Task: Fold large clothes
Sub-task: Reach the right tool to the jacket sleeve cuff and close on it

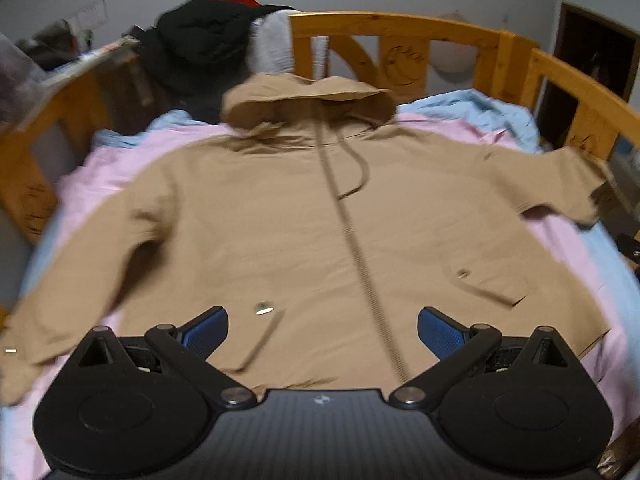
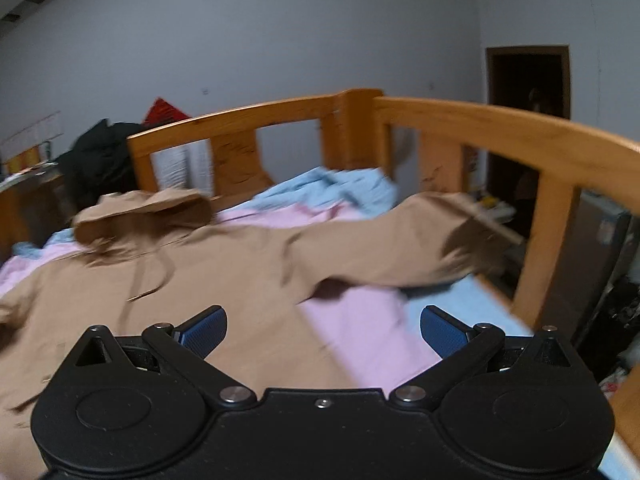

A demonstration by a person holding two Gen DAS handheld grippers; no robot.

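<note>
A tan hooded jacket [image 1: 280, 216] lies face up and spread flat on the bed, hood at the far end, both sleeves out to the sides. My left gripper [image 1: 322, 330] is open and empty, above the jacket's bottom hem near the zip. In the right wrist view the same jacket [image 2: 224, 280] fills the left; its right sleeve [image 2: 400, 240] stretches toward the bed rail. My right gripper [image 2: 323, 330] is open and empty, above the jacket's right edge and the pink sheet [image 2: 372, 320].
The bed has a pink sheet [image 1: 100, 168] and a light blue blanket [image 1: 480, 108], with wooden rails [image 1: 400, 28] at the head and right side [image 2: 520, 136]. Dark clothes [image 1: 192, 56] are piled at the far left. A dark doorway [image 2: 528, 92] lies beyond.
</note>
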